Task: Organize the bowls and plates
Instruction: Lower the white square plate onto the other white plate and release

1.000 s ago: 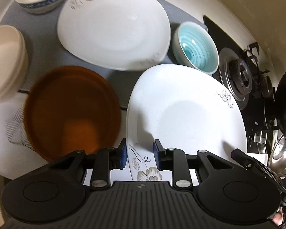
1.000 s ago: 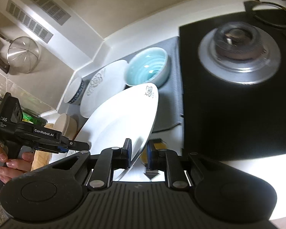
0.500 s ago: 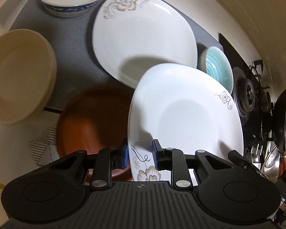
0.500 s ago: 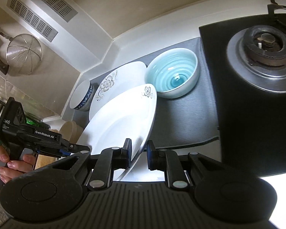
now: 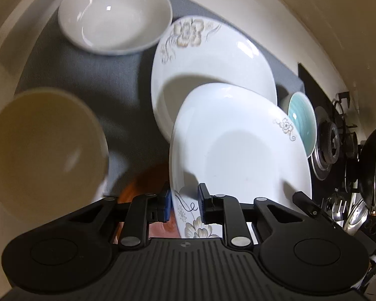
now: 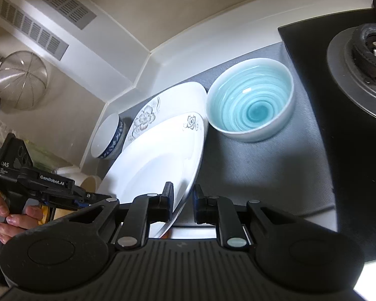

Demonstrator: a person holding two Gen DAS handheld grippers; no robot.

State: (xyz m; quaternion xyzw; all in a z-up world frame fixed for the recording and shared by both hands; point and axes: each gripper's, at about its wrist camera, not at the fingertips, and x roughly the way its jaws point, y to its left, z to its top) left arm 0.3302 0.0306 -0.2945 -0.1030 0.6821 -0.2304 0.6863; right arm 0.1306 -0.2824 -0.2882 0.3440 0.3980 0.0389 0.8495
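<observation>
A white flower-patterned plate (image 5: pixel 240 155) is held tilted above the grey mat (image 5: pixel 92 75). My left gripper (image 5: pixel 184 202) is shut on its near rim. My right gripper (image 6: pixel 183 200) is shut on the same plate (image 6: pixel 158 165) at its other edge. A second flowered plate (image 5: pixel 213 57) lies flat on the mat just beyond and partly under it; it also shows in the right wrist view (image 6: pixel 163 105). A turquoise bowl (image 6: pixel 250 105) stands right of the plates. A white bowl with a blue band (image 5: pixel 115 12) stands at the far left.
A cream bowl (image 5: pixel 42 148) sits at the near left. A brown plate (image 5: pixel 148 183) lies under the held plate. A black gas hob with a burner (image 6: pixel 371 47) is on the right, with a pan and utensils (image 5: pixel 371 170) beyond it. The wall runs behind the mat.
Both grippers have carried the held plate forward and to the left. It now overlaps the flat flowered plate; the brown plate is almost wholly hidden beneath.
</observation>
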